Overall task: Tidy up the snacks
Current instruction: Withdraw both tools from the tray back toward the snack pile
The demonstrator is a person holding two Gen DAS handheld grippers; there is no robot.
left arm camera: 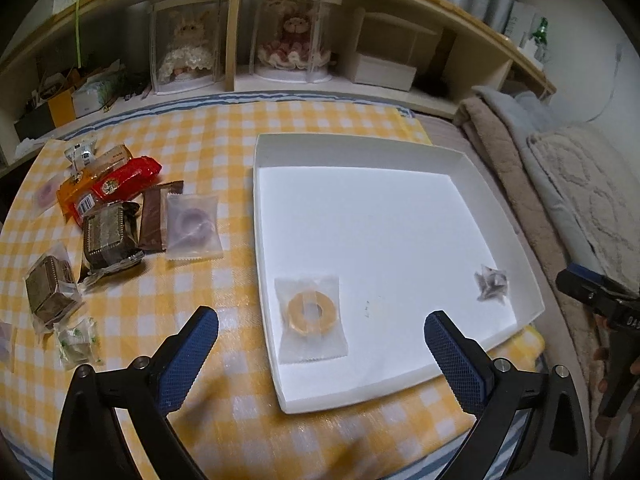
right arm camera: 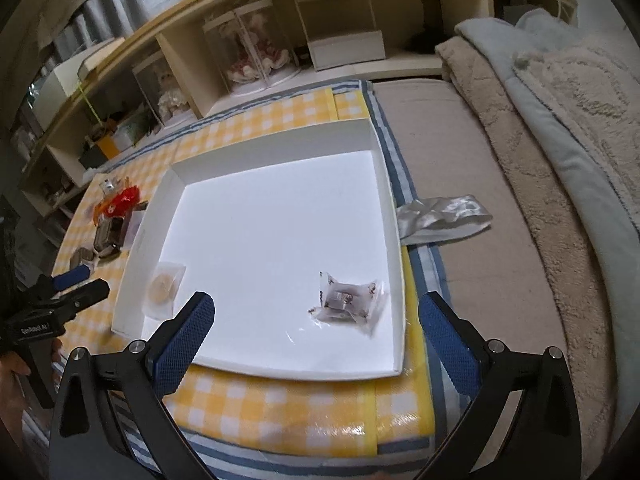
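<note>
Both grippers gape wide and empty (nothing held), snack pile lying up-left of the left gripper, nearer than the right gripper.

My white tray sits open on the checked cloth. Inside lie a bagged ring biscuit flat at its near left and a small clear-wrapped candy near right, well apart. Other packets lie heaped left of it.
</note>
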